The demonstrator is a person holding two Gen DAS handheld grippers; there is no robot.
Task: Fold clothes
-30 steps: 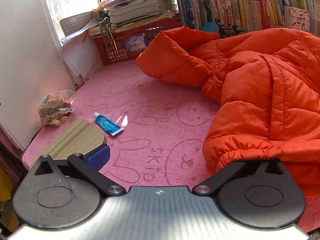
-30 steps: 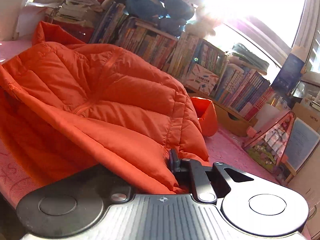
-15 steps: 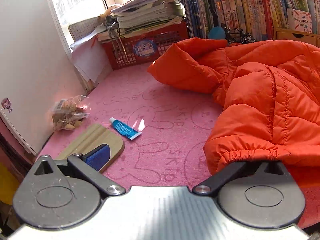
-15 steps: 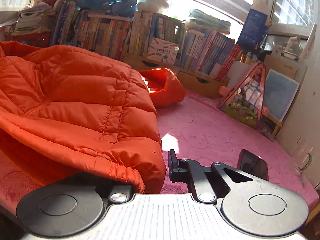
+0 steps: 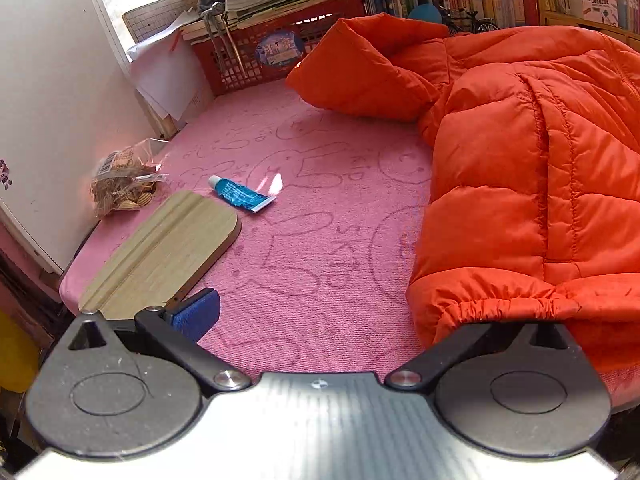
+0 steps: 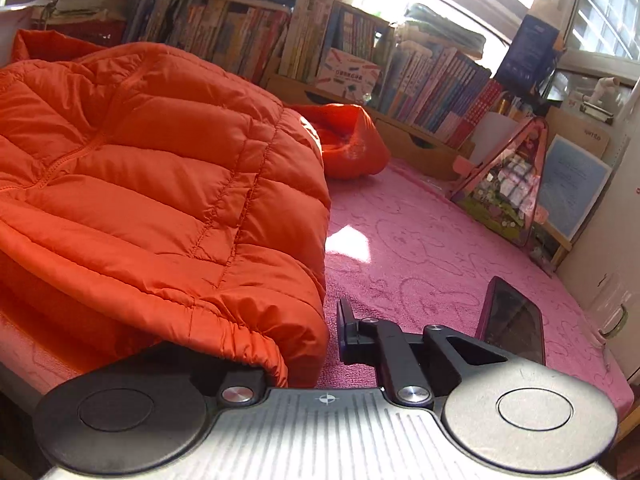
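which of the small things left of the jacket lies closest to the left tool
The wooden board: its near end lies beside the left tool's blue pad, while the blue tube and snack bag lie beyond it.

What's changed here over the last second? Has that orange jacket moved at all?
The orange puffer jacket has come down: its elastic hem, lifted a second ago, now lies low on the pink mat. The right gripper stays clamped on that hem. The left gripper stays open. Toothpaste tube and wooden board haven't moved.

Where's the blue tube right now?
Left wrist view, left of centre: the blue tube lies on the pink mat, between the wooden board and the orange jacket.
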